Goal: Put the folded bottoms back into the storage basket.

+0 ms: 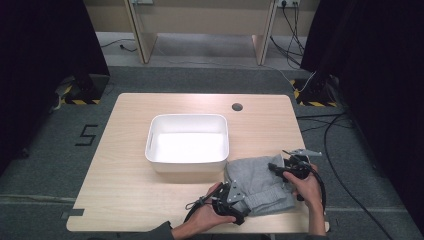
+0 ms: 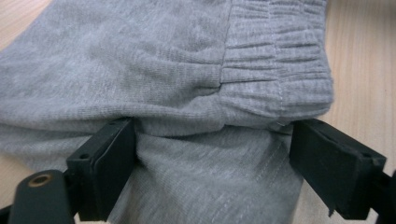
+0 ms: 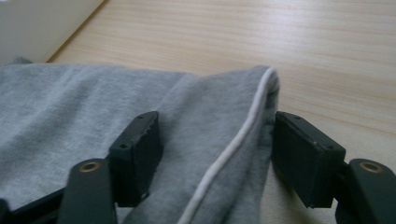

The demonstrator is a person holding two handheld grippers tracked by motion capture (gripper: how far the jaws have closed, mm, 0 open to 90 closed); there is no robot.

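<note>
While the folded grey garment (image 1: 260, 185) lies just right-front of the bin (image 1: 188, 121), both grippers, left (image 1: 239, 197) and right (image 1: 278, 167), straddle its edges with jaws spread. Nothing gripped yet; lift and bin drop probably remain.

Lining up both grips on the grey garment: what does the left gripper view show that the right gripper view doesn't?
Left gripper view: the gathered elastic waistband, with the left gripper open, its jaws on either side of a fold just below it.

Right gripper view: a white piped edge running between the open right gripper jaws, and a corner of the white bin.

Both: the grey garment lying on the wooden table, cloth between open jaws.
</note>
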